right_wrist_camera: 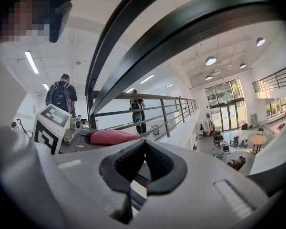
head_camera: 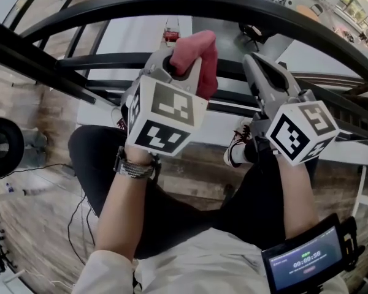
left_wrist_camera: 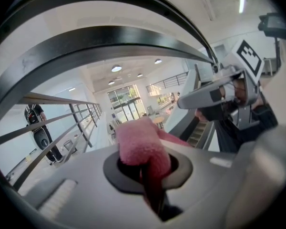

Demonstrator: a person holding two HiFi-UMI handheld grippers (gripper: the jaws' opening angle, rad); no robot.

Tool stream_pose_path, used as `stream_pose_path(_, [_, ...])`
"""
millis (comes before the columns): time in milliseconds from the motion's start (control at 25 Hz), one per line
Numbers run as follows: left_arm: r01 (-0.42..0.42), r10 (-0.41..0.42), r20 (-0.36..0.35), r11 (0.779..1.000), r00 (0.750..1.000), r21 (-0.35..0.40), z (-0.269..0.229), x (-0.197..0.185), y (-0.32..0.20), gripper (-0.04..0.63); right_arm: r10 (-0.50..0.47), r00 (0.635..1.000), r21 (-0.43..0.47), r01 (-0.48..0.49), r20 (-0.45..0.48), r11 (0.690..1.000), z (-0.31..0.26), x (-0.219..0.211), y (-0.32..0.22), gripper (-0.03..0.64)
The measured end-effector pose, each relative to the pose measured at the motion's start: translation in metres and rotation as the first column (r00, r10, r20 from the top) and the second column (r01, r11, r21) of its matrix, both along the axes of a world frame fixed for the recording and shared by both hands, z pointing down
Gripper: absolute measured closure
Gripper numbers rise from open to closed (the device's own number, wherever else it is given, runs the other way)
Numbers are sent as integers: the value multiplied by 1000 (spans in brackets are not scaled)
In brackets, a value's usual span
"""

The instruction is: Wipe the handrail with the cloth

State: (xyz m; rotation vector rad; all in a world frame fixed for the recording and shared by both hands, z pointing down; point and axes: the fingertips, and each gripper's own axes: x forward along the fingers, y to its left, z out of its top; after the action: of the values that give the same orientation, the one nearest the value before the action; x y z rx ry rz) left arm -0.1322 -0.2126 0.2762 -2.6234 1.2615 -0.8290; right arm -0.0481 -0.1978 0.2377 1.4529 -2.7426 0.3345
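Observation:
The black handrail (head_camera: 190, 2) curves across the top of the head view, just beyond both grippers. My left gripper (head_camera: 183, 66) is shut on a pink cloth (head_camera: 196, 54) that sticks up out of its jaws, close under the rail. In the left gripper view the cloth (left_wrist_camera: 139, 147) bulges from the left gripper (left_wrist_camera: 145, 163), with the handrail (left_wrist_camera: 109, 39) arching overhead. My right gripper (head_camera: 257, 66) is beside it on the right, below the rail. Seen from its own camera, the right gripper (right_wrist_camera: 145, 149) is shut with nothing held, and the cloth (right_wrist_camera: 112, 137) lies to its left.
Lower black rails (head_camera: 110, 60) run under the handrail, with an open atrium floor far below. My legs and a white sneaker (head_camera: 236, 149) are beneath the grippers. A black round object (head_camera: 0, 146) sits at the left. Two people (right_wrist_camera: 62, 97) (right_wrist_camera: 137, 109) stand along the railing.

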Motion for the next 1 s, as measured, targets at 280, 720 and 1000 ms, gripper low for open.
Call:
stream_pose_path(280, [10,-10,-13,1000,1000,-17,5,1,0,568,-5,1000,-2,5,1,1000,1,3,0,615])
stream_pose_path(720, [9,-10,-21,1000,1000,-25,6,0,-3,566,-9,1000,-8,9,5,1000,2,4,0,615])
stream_pose_path(1000, [36,-37,-14,999,999,-20,3,-16,-3,566,-32,999,-9,32,36,999,-3,-9,6,614])
